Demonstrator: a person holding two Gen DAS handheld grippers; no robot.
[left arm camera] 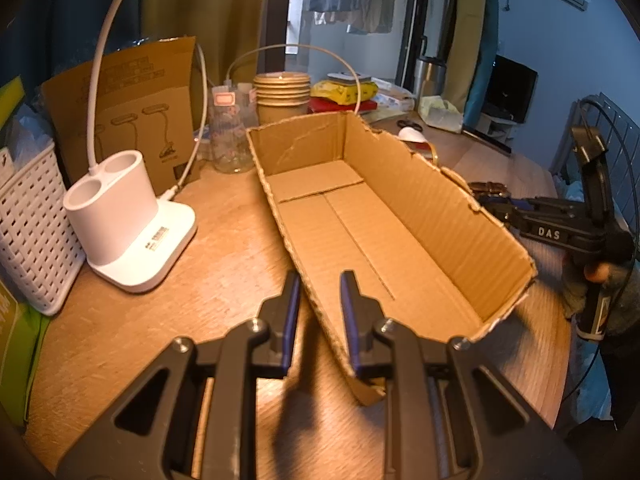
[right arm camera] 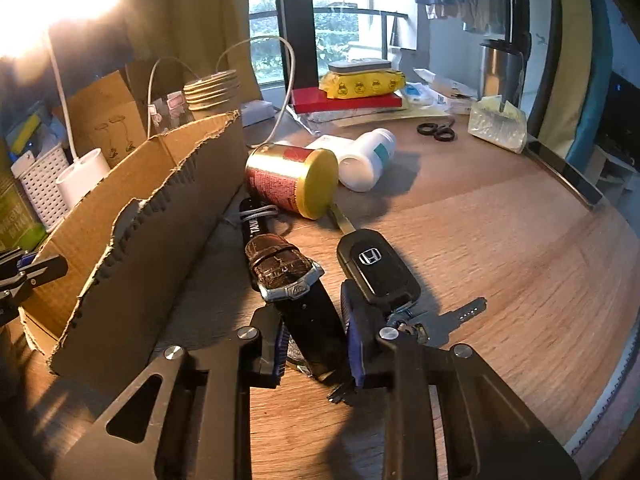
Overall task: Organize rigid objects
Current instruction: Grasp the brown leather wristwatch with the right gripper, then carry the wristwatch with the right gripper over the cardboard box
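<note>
An open, bare cardboard box (left arm camera: 400,184) lies on the wooden desk. My left gripper (left arm camera: 320,312) is shut on its near side wall, one finger inside and one outside. In the right wrist view the box (right arm camera: 140,208) stands at the left. Beside it lies a watch (right arm camera: 286,276) with a brown leather strap and silver case. My right gripper (right arm camera: 316,344) is shut on the watch's black strap. A black car key fob (right arm camera: 376,268) with metal keys (right arm camera: 468,312) rests just right of the watch. Farther back lie a gold can (right arm camera: 292,180) and a white bottle (right arm camera: 368,160), both on their sides.
A white lamp base (left arm camera: 120,232) and a white basket (left arm camera: 32,232) stand left of the box. Stacked paper cups (left arm camera: 282,96) are behind it. Scissors (right arm camera: 436,130), a yellow wipes pack (right arm camera: 364,82) and a steel flask (right arm camera: 500,68) sit at the back. The desk edge curves at the right.
</note>
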